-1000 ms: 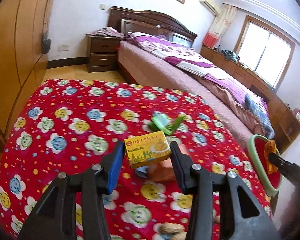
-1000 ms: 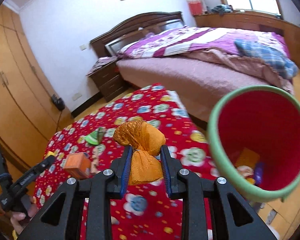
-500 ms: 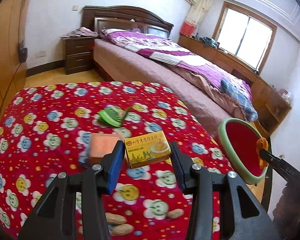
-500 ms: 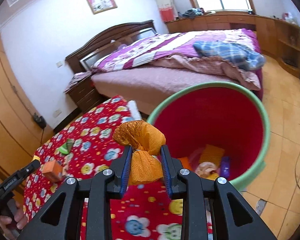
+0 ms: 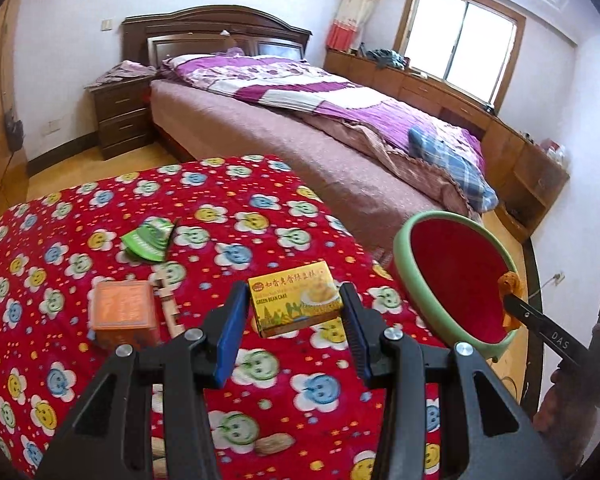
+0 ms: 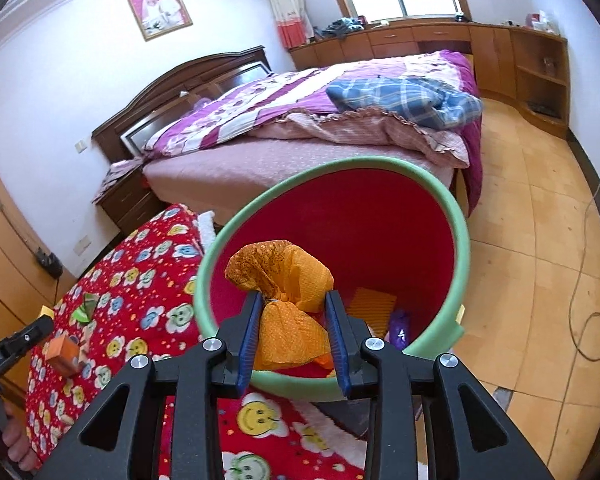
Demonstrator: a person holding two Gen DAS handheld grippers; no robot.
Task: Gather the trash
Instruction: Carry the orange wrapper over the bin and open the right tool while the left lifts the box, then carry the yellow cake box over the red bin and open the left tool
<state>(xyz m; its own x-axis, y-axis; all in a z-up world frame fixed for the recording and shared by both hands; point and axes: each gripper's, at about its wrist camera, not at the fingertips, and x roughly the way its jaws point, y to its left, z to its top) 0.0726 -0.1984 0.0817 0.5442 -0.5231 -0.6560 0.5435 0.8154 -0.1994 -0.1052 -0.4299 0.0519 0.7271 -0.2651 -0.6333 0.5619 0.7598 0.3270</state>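
Observation:
My left gripper (image 5: 294,312) is shut on a yellow green bean cake box (image 5: 294,300), held above the red flowered table cloth (image 5: 220,208). The green-rimmed red bin (image 5: 404,256) stands past the table's right edge. My right gripper (image 6: 292,320) hangs over the mouth of the bin (image 6: 460,240), and its jaws are opening. A crumpled orange paper wad (image 6: 284,268) still sits between the pads and touches both. From the left wrist view the right gripper (image 5: 512,300) shows at the bin's far rim. Trash lies at the bin's bottom.
On the table lie an orange box (image 5: 122,312), a green wrapper (image 5: 150,238), a small wooden piece (image 5: 166,300) and peanuts (image 5: 274,444). A bed (image 5: 300,128) stands behind the table. A cable (image 6: 592,320) lies on the tiled floor right of the bin.
Both grippers have swung right, toward the bin. The right gripper went from above the table to over the bin's mouth, and its jaws now stand a little wider around the wad.

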